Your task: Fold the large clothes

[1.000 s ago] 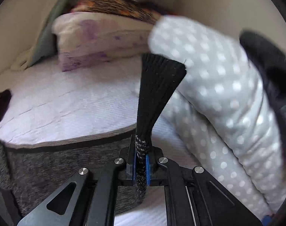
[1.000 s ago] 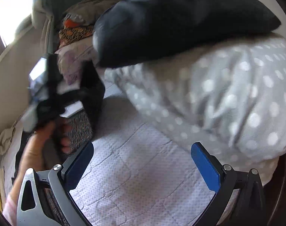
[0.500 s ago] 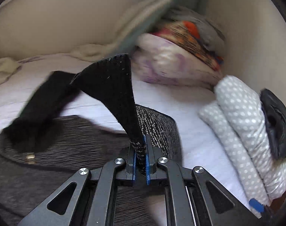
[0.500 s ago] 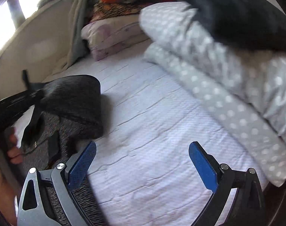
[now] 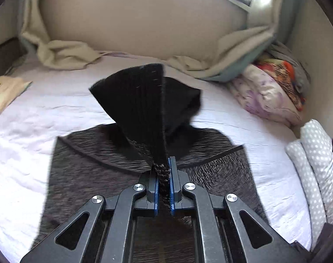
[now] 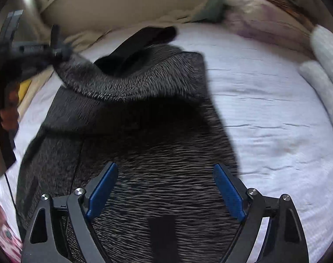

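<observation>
A dark grey marled knit garment (image 5: 89,175) lies spread on the white bed sheet (image 5: 46,114). My left gripper (image 5: 163,164) is shut on a part of it that ends in a black ribbed cuff (image 5: 140,100), which stands up in front of the camera. In the right wrist view the garment (image 6: 166,142) fills the middle, one part lifted and folded over towards the left gripper (image 6: 35,48) at the upper left. My right gripper (image 6: 165,167) hovers low over the garment; its jaws are closing, the blue pads still wide apart and pressing on nothing.
Grey polka-dot bedding (image 5: 315,153) is piled along the right side, a floral pillow (image 5: 265,96) and colourful clothes beyond it. A beige blanket (image 5: 67,54) is bunched against the cream backrest. A yellowish cloth (image 5: 4,89) lies far left. A person's hand (image 6: 8,114) holds the left gripper.
My left gripper swung away from the polka-dot bedding, carrying the cuffed part over the garment. My right gripper moved from over the bare sheet to over the garment, its jaws a little narrower.
</observation>
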The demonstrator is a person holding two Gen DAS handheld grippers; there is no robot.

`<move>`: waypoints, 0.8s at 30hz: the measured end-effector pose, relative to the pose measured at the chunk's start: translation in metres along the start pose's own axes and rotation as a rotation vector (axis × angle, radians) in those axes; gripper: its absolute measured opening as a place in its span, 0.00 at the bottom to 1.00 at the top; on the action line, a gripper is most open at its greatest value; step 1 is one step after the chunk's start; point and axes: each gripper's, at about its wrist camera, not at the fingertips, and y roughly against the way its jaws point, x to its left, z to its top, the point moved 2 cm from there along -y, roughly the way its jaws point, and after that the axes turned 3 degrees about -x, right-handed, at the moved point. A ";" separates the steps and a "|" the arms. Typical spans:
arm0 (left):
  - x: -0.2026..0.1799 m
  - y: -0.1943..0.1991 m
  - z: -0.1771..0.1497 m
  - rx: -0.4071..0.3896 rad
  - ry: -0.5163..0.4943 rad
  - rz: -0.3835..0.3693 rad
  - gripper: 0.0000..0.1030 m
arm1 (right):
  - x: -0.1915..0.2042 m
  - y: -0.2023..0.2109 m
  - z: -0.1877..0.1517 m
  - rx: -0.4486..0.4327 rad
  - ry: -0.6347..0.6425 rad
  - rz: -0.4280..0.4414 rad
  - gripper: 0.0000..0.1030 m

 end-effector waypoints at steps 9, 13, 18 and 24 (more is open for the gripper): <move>0.069 -0.003 -0.029 0.073 0.043 0.051 0.10 | 0.035 -0.048 -0.027 0.089 0.104 -0.104 0.83; 0.082 -0.018 -0.052 0.147 0.044 0.077 0.11 | 0.038 -0.049 -0.030 0.085 0.108 -0.110 0.85; 0.100 -0.030 -0.086 0.244 0.081 0.076 0.22 | 0.037 -0.052 -0.029 0.083 0.114 -0.112 0.87; 0.123 -0.016 -0.100 0.245 0.137 0.035 0.28 | 0.039 -0.054 -0.031 0.079 0.125 -0.116 0.90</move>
